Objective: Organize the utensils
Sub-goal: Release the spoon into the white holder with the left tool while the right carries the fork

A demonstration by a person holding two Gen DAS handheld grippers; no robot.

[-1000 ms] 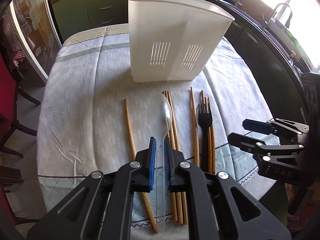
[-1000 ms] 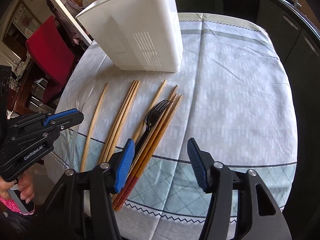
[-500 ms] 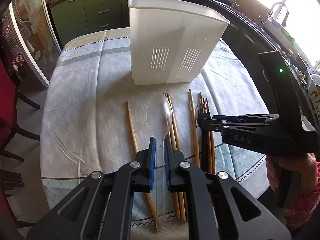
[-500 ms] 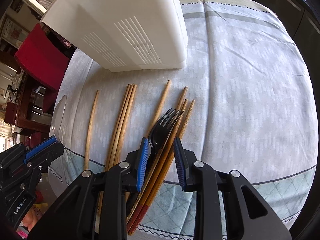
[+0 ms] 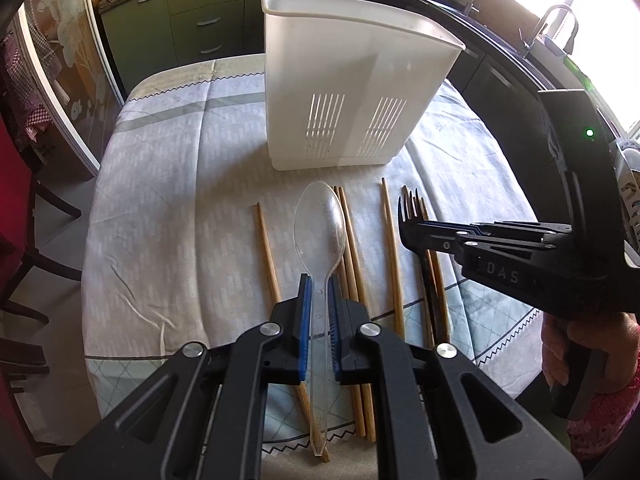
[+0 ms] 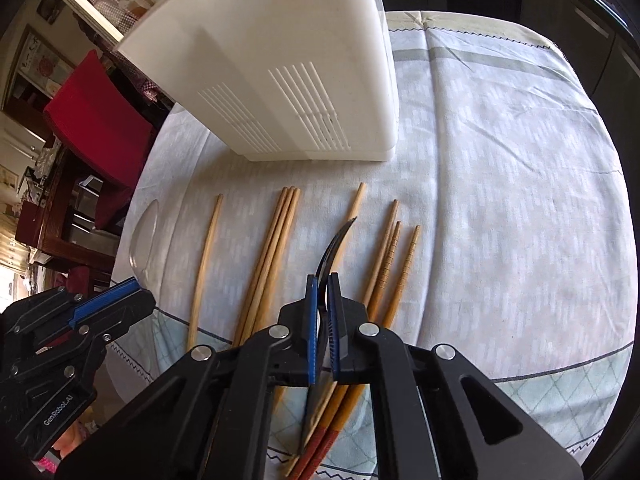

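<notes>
Pick-up step, both hands loaded. Left tool (image 5: 319,312) clamped on the handle of the clear plastic spoon (image 5: 320,224), spoon bowl pointing up-frame toward the white utensil holder (image 5: 352,92), centre of left wrist view. Right tool (image 6: 323,312) has its pads pressed on the black fork (image 6: 334,248), fork turned on edge between the blue pads, tines curving up-frame; in left wrist view the same tool comes in from the right edge, fork head sticking out at mid-right. Wooden chopsticks (image 6: 272,248) lie in a loose row on the clothed bench (image 6: 500,184), lower half of frame, just in front of the holder, none picked yet. Holder stands upright at upper centre, open top, looks empty from here but inside not really visible. Judgement: grasp done on both, nothing sorted so far. Next move calls for lifting each utensil clear of the chopsticks, carrying over the holder rim, tipping handle-down and dropping in, spoon and fork probably separate compartments. Fork grip looks thin, could pivot.
</notes>
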